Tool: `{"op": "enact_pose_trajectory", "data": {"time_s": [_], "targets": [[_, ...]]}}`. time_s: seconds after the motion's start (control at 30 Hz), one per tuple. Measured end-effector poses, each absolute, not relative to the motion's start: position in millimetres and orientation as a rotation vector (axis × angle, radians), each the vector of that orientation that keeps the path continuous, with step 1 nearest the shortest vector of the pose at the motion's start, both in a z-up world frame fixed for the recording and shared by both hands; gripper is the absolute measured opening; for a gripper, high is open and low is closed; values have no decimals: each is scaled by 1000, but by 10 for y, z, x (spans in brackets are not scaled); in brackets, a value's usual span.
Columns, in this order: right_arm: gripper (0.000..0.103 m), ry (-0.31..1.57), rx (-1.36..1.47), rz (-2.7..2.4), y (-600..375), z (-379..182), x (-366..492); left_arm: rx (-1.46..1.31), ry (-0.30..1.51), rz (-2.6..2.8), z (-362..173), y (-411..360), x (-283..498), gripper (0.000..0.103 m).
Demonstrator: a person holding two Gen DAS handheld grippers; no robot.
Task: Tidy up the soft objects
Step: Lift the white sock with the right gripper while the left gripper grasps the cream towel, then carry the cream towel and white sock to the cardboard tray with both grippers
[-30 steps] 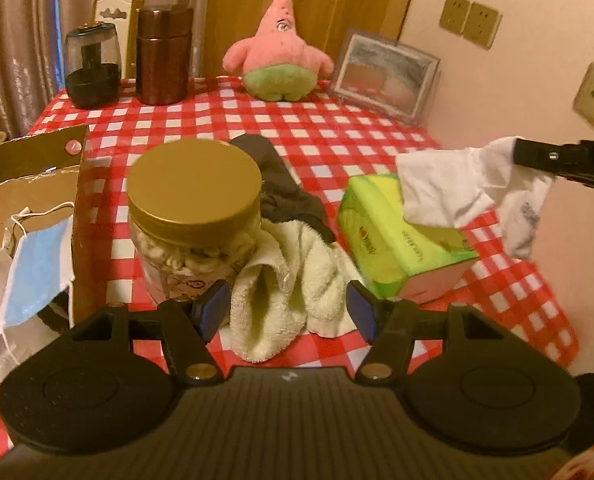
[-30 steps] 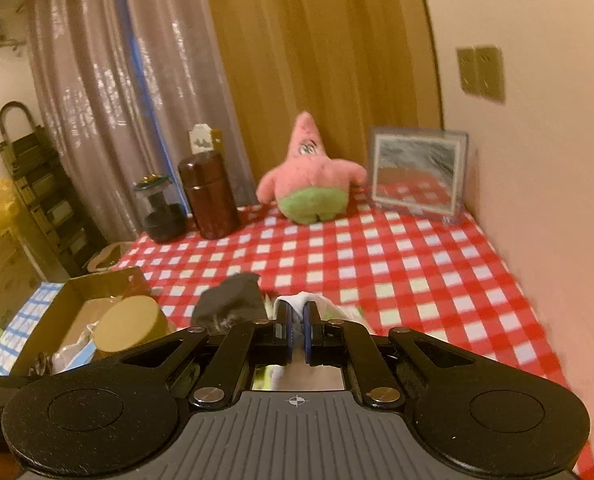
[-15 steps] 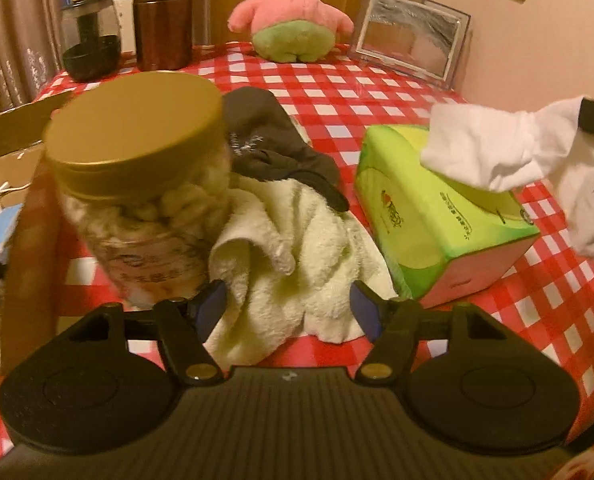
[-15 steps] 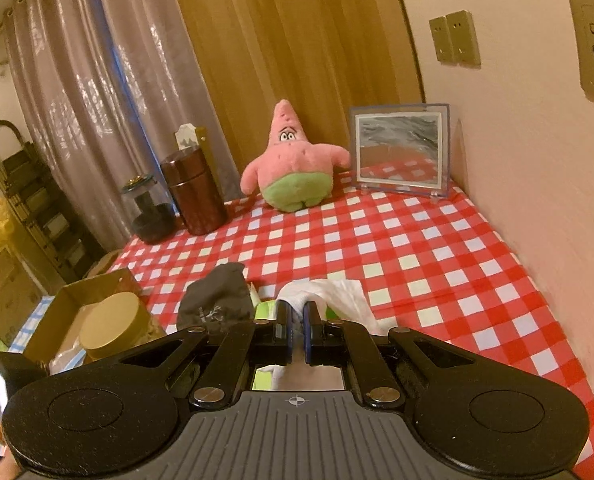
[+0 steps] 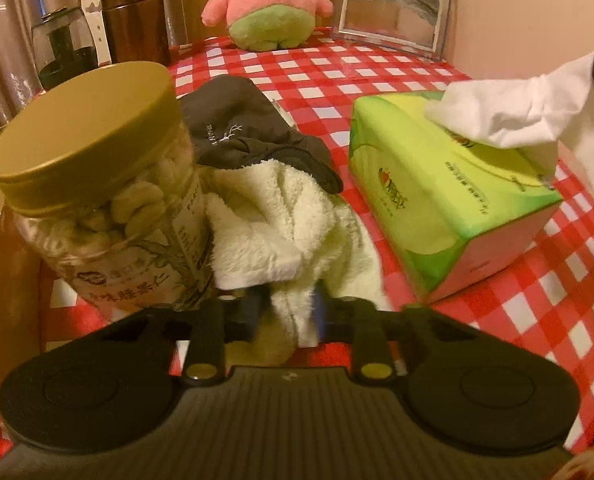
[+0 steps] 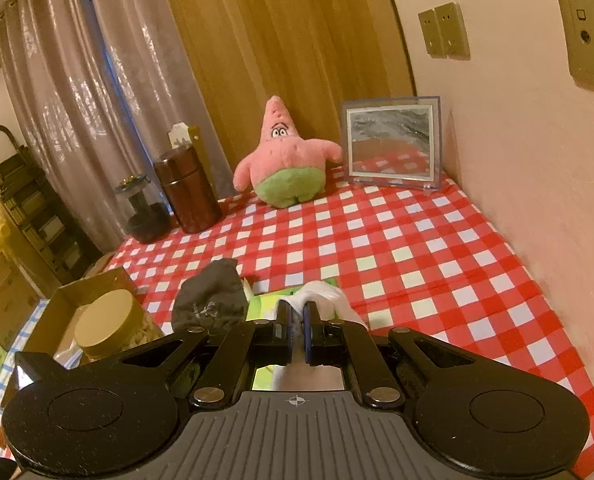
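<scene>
1. The left gripper (image 5: 287, 312) points steeply down at the cream towel (image 5: 281, 220); its jaws are closing, with a fold of the towel between the pads, which seem to press it already.
2. The right gripper (image 6: 295, 330) is tilted less and is held above the table; its fingers are clenched on a white cloth (image 6: 323, 294), which hangs over the green tissue pack (image 5: 449, 192) w/ one corner touching the pack's top.
3. The towel lies in a crumpled heap near the front edge of the table (image 6: 437, 248), touching the nut jar (image 5: 101, 196) on its left side. A dark cloth (image 5: 253, 132) lies just behind it, partly over it.
4. Room: the towel is squeezed between jar and tissue pack. The middle and the right side of the table, up to the wall, are bare checked cloth. A cardboard box (image 6: 81, 292) stands at the left edge.
5. Materials: towel is thick terry, fluffy; white cloth is thin, smooth; dark cloth is matt knit w/ small white print. Jar is clear plastic w/ gold round lid. A pink star plush (image 6: 287, 160) sits at the back edge beside a picture frame (image 6: 391, 142) and a brown canister (image 6: 187, 192).
</scene>
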State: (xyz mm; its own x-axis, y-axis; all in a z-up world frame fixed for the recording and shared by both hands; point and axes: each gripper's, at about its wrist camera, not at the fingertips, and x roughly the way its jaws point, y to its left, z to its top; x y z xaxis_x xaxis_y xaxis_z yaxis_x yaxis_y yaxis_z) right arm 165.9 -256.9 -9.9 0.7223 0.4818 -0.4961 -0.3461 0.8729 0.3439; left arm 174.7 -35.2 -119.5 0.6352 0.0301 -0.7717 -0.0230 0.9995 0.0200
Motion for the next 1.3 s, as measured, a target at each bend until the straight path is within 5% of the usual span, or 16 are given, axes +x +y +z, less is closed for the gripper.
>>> {"op": "enact_pose_trajectory", "data": {"time_s": [1.3], "targets": [[5, 425, 244, 537, -2478, 907, 1101, -78, 602, -253, 1017, 184, 871, 9]]}}
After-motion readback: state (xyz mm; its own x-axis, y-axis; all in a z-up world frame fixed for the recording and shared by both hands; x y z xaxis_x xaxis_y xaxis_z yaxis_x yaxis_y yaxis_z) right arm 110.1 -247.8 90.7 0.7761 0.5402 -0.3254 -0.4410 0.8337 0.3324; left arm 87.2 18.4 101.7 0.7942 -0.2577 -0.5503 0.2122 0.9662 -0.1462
